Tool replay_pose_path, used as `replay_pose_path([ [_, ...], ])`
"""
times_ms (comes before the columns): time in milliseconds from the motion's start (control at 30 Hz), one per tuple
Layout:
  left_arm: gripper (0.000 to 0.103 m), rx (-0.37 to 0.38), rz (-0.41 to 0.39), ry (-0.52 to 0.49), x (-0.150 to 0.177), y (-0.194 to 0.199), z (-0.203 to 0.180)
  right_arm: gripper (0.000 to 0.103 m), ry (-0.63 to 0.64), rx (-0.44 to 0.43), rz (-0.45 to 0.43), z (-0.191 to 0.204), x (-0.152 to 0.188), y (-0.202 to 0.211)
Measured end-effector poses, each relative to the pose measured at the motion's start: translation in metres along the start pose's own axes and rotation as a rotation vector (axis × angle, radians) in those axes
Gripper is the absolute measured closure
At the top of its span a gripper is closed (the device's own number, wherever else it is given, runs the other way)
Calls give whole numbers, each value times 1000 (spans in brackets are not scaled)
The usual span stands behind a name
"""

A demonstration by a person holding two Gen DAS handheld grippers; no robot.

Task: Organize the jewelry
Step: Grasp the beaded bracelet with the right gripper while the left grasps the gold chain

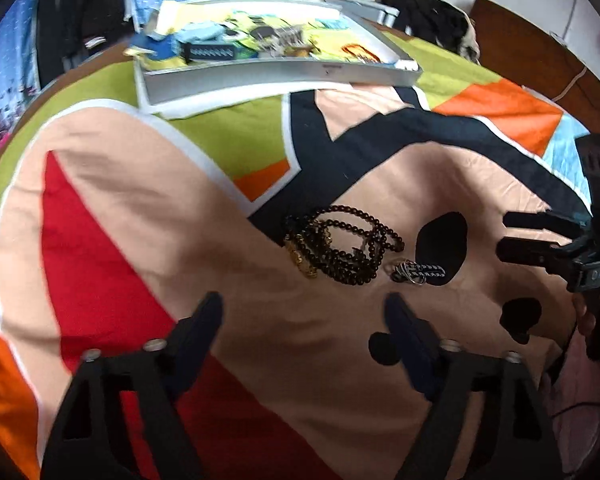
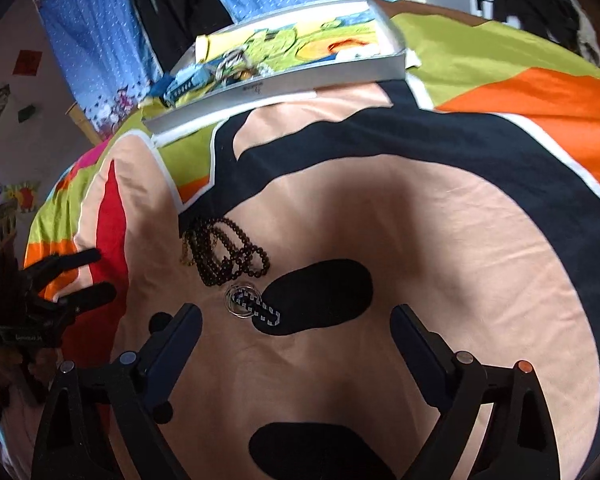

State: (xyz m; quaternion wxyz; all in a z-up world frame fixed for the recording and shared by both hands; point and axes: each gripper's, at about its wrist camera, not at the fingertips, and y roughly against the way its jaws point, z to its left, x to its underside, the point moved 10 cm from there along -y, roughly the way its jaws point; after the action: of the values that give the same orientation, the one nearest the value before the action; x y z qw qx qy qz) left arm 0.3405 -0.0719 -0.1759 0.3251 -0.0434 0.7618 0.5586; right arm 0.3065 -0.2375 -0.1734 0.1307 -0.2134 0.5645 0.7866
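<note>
Both tools hover over the bed with nothing between their fingers. Left tool (image 1: 304, 308) stands wide, its fingers spread either side of bare peach cloth. Right tool (image 2: 296, 320) is likewise wide; seen from the left wrist it enters at 3 o'clock with both fingers apart.

Task items lie loose on the bedspread (image 1: 140, 216), not yet sorted. A dark bead necklace (image 1: 344, 244) sits heaped in coils just ahead of the left tool at 12 o'clock, with a gold-coloured piece (image 1: 300, 260) touching its 8 o'clock side. Beside it at 4 o'clock lies a small ring bundle with a patterned tab (image 1: 418, 271), half over a black patch of the print. From the right wrist that bundle (image 2: 252, 306) lies at 11 o'clock, just off the left finger.

Judged destination: the grey tray (image 1: 284, 74) at 12 o'clock, well apart from the pile and already holding assorted items.

Room to move: open cloth surrounds the pile on all sides; the soft, creased surface may let beads drag. The two tools converge on one small area, so a clash is possible
</note>
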Motion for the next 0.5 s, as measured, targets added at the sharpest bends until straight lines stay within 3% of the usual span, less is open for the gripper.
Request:
replay_pose_path([
  [267, 67, 94, 15, 48, -17, -33, 5, 21, 110, 9, 68, -4, -5, -24],
  [500, 68, 100, 55, 78, -20, -53, 11, 37, 209, -24, 122, 8, 5, -40],
])
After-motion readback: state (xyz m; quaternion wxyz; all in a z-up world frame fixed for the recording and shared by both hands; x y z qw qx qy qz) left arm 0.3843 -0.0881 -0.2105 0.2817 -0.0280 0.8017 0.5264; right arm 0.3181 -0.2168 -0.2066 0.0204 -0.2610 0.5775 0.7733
